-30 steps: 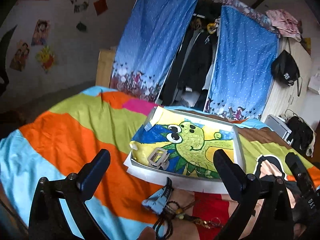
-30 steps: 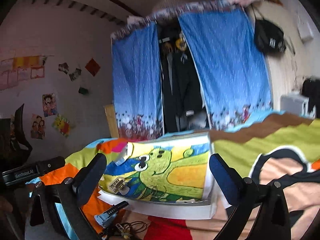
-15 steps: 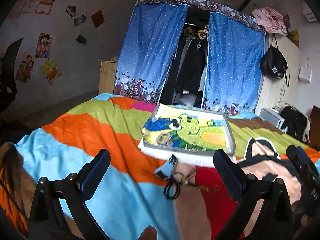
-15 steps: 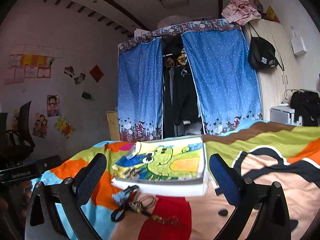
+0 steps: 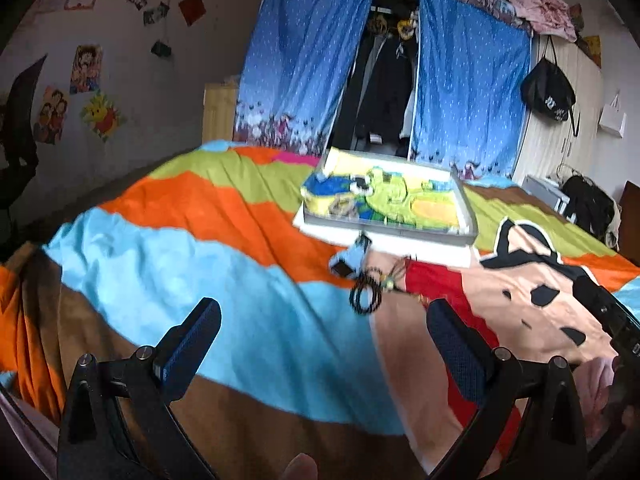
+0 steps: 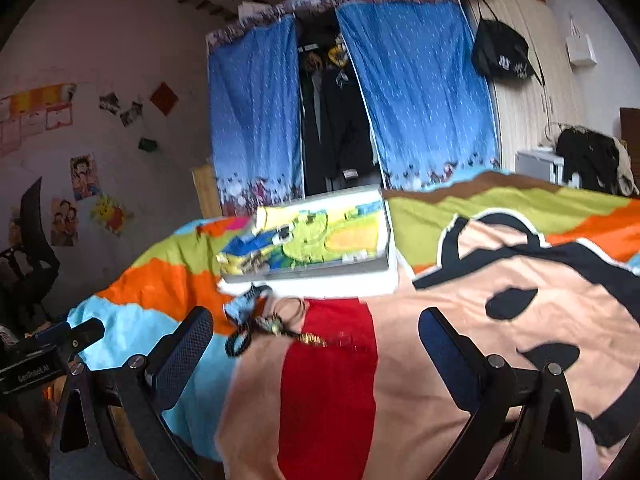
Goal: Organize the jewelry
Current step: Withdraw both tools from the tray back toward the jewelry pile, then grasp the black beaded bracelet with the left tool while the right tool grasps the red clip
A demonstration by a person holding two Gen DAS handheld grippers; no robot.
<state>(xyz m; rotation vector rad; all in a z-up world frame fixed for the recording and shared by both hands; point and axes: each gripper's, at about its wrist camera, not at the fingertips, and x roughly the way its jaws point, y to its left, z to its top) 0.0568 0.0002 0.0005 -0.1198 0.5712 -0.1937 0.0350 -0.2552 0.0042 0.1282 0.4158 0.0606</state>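
A shallow white tray (image 5: 464, 200) (image 6: 387, 236) lined with a green cartoon picture lies on the bed, with a small silvery piece (image 5: 343, 207) in its near left corner. In front of it lies a heap of jewelry: a blue clip (image 5: 352, 256) (image 6: 244, 305), black beads (image 5: 366, 296) (image 6: 239, 340) and a gold chain (image 6: 314, 339). My left gripper (image 5: 324, 344) is open, low and well short of the heap. My right gripper (image 6: 316, 344) is open too, back from the heap, nothing between its fingers.
A colourful cartoon bedspread (image 5: 208, 208) (image 6: 520, 320) covers the bed. Blue curtains (image 5: 296, 64) frame an open wardrobe behind. The other gripper's body shows at the right edge (image 5: 608, 312) and at the left (image 6: 48, 344). A fingertip (image 5: 300, 468) shows at the bottom.
Both grippers have pulled back from the tray and the jewelry heap, which now look smaller and farther away. Both stayed open.
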